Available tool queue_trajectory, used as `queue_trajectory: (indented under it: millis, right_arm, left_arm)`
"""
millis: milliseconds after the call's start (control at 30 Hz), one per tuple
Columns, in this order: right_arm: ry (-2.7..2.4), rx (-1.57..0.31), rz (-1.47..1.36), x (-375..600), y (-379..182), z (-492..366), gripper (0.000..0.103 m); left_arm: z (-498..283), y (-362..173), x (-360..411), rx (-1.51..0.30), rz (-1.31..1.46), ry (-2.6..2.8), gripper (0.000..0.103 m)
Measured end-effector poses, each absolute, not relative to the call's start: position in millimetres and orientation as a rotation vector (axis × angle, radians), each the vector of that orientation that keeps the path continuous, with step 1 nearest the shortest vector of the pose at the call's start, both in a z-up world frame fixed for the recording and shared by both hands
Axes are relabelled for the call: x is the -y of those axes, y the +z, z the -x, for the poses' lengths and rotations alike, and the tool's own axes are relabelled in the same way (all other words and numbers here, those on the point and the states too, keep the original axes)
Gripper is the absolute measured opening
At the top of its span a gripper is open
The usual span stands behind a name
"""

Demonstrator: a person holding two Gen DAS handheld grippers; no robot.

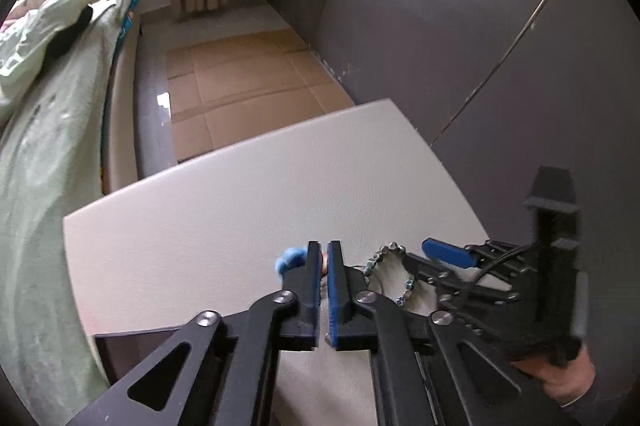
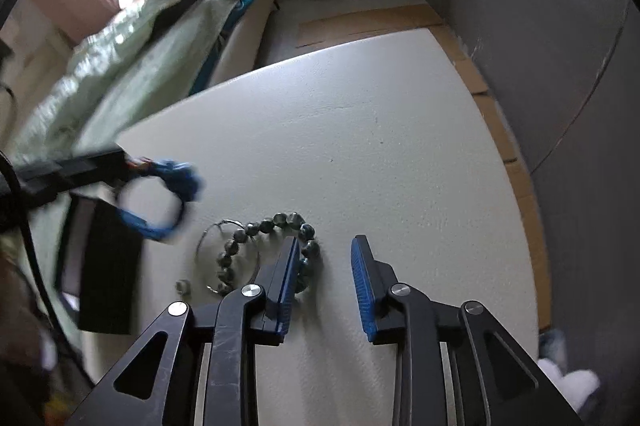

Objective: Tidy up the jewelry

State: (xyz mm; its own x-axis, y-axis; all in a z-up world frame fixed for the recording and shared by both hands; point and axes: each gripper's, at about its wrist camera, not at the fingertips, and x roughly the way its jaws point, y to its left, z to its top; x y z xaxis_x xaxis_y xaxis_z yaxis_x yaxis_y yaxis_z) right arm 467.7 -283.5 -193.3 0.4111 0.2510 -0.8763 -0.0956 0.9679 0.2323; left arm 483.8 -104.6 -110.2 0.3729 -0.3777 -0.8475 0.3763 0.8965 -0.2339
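My left gripper is shut on a blue braided bracelet and holds it above the white table. In the right wrist view the left gripper shows blurred at the left with the blue bracelet hanging as a loop. A dark beaded bracelet lies on the table beside a thin silver hoop and a small bead. My right gripper is open just above the table, its left finger over the beaded bracelet's right end. The beaded bracelet also shows in the left wrist view.
A black box sits at the table's left edge under the left gripper. A bed with green bedding runs along the left. Flat cardboard lies on the floor beyond the table. A grey wall stands to the right.
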Motion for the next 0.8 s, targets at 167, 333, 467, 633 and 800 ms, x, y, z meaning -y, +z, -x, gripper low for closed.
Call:
queue_trajectory:
  millis: [167,333,467,633,800]
  right_arm:
    - [0.145,-1.132,0.075,252,-192,-467,0.028]
    - [0.160,-1.114,0.165,239,-192,-461,0.012]
    - [0.166,-1.124,0.153,248,-189,-453,0.011]
    - [0.159,-1.113,0.079,271,-187,-438,0.011]
    - [0.149,-1.082,-0.002,299,-181,-427,0.011]
  left_arm:
    - [-476,-91,89,-1.046,0.012,-0.453,0.002]
    - [-469,-84,78,-1.051,0.001,-0.430,0.002]
    - [-466,-87,78,-1.081,-0.009,-0.437,0.005]
    - [-466,-98,94,-1.104,-0.053,-0.467,0.053]
    - [-471,-110,105,-1.125,-0.070,-0.480,0.055]
